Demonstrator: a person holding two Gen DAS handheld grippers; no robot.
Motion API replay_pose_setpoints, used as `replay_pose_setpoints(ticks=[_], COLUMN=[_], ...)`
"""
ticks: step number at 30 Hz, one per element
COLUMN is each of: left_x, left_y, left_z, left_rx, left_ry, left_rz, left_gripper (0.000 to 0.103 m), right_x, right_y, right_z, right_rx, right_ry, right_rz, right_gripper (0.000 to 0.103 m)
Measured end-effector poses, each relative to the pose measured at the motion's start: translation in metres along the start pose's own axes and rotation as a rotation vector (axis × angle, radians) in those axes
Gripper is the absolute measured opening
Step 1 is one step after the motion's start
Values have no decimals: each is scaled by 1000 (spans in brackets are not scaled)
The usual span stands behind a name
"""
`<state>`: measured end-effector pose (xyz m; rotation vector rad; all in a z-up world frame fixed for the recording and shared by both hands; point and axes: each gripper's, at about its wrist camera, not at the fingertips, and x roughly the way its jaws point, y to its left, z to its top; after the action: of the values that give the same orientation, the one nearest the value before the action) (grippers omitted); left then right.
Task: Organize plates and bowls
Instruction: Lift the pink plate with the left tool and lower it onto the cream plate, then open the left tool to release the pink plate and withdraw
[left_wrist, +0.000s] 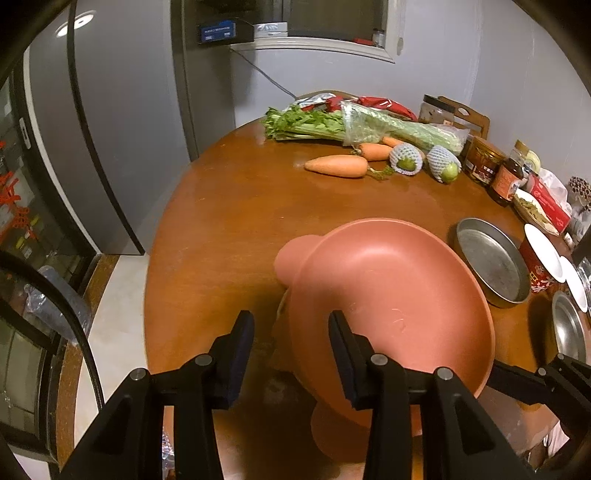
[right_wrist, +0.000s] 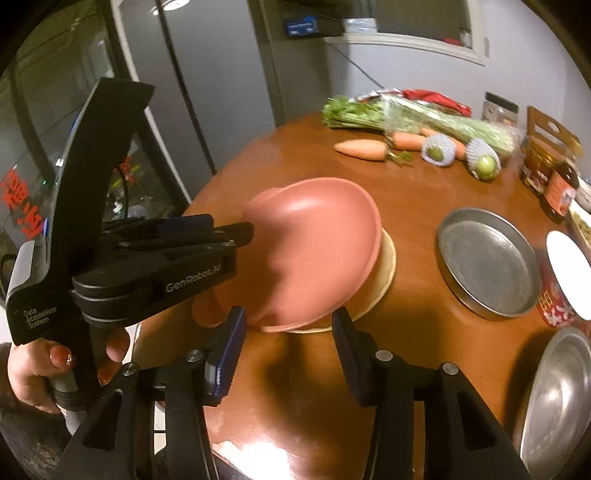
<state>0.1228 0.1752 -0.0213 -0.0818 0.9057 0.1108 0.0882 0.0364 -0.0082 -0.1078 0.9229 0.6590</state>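
The round brown wooden table (right_wrist: 424, 206) fills both views, with a grey refrigerator (left_wrist: 122, 122) behind it. Near the table's front edge a pink bowl (right_wrist: 317, 251) with two rounded ear-like tabs sits tilted, its matte inside turned up and its lower edge resting on a pale cream plate (right_wrist: 386, 273) that peeks out beneath. To its right lie a round metal pan (right_wrist: 487, 262) and a shinier steel dish (right_wrist: 557, 402). The left gripper (right_wrist: 245, 230), whose black body reads "GenRobot.AI" and "Data Acquisition System", reaches the bowl's left tab; whether its fingers pinch the rim or merely straddle it cannot be told. The right gripper (right_wrist: 290, 345) hangs spread just before the bowl, nothing between its pads. Carrots (left_wrist: 338, 166) and celery (left_wrist: 332, 123) lie far back.
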Motion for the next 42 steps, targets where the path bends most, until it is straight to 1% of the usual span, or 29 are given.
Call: replay_pose_setpoints(ticks=[5, 9, 12, 14, 19, 31, 35, 42], left_x=[-5, -8, -13, -17, -28, -64, -73, -85], left_y=[9, 10, 7, 2, -8, -36, -49, -73], left_z=[-3, -5, -6, -6, -6, -3, -3, -1], left_rx=[-19, -20, -11, 0, 20, 67, 91, 125], left_ry=[-4, -5, -12, -22, -43, -110, -123, -142], left_rz=[12, 15, 9, 3, -9, -8, -7, -25], left_gripper=[42, 42, 42, 46, 47, 51, 52, 53], right_x=[8, 7, 4, 1, -7, -46, -61, -85], right_y=[4, 5, 2, 0, -4, -27, -34, -50], right_z=[-1, -2, -2, -2, -4, -8, -10, -15], right_rx=[-11, -13, -4, 0, 16, 75, 90, 119], right_ry=[26, 23, 16, 10, -4, -80, -106, -143], right_rz=[-4, 2, -2, -3, -13, -41, -52, -72], right_gripper=[52, 52, 52, 52, 53, 53, 54, 57])
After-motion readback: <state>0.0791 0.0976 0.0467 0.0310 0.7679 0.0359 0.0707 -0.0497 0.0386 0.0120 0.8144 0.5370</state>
